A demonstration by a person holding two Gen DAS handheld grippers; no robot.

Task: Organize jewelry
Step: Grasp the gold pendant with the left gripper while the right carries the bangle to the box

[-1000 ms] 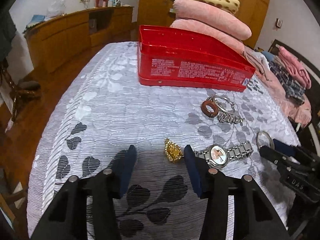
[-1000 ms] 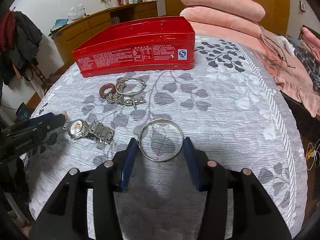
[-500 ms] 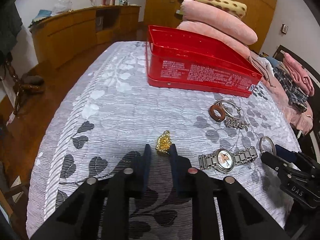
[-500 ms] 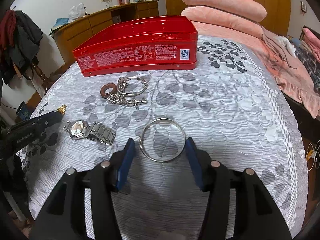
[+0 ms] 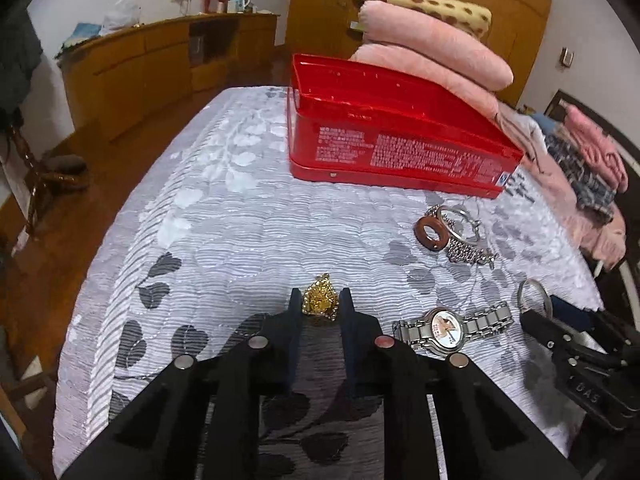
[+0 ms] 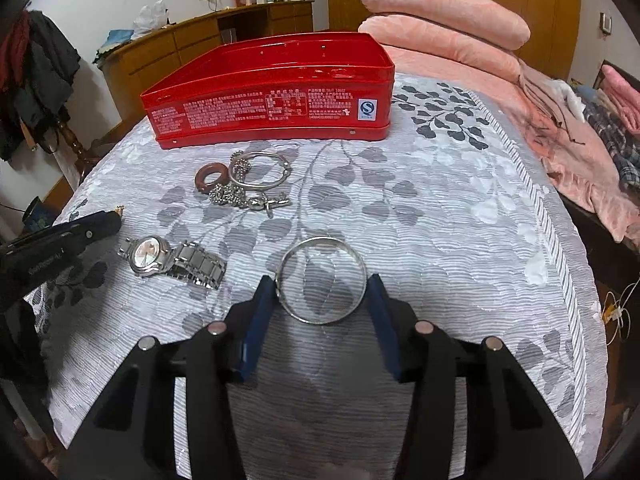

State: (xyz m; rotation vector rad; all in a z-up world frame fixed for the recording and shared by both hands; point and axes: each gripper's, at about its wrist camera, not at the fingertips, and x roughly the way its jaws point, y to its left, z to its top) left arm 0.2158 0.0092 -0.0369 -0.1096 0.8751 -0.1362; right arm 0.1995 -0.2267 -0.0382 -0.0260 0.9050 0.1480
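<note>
An open red tin [image 5: 392, 136] stands on the grey leaf-patterned bedspread [image 5: 240, 220]; it also shows in the right wrist view [image 6: 272, 92]. My left gripper [image 5: 319, 304] is shut on a gold pendant [image 5: 319, 299] that lies on the bedspread. My right gripper [image 6: 322, 292] has its jaws around a silver bangle [image 6: 321, 279], touching both sides of it. A silver watch [image 5: 448, 326] lies between the two grippers, also seen in the right wrist view [image 6: 168, 260]. A brown ring [image 6: 210, 176], a second bangle [image 6: 259, 168] and a silver chain [image 6: 240, 198] lie near the tin.
Pink folded blankets [image 6: 440, 28] are stacked behind the tin. More clothes [image 6: 580, 148] lie at the bed's right side. A wooden sideboard [image 5: 160, 60] stands across the floor on the left. The bed's edge drops off on the left and right.
My left gripper moved onto the gold pendant and closed on it. My right gripper narrowed around the silver bangle until its pads touch it.
</note>
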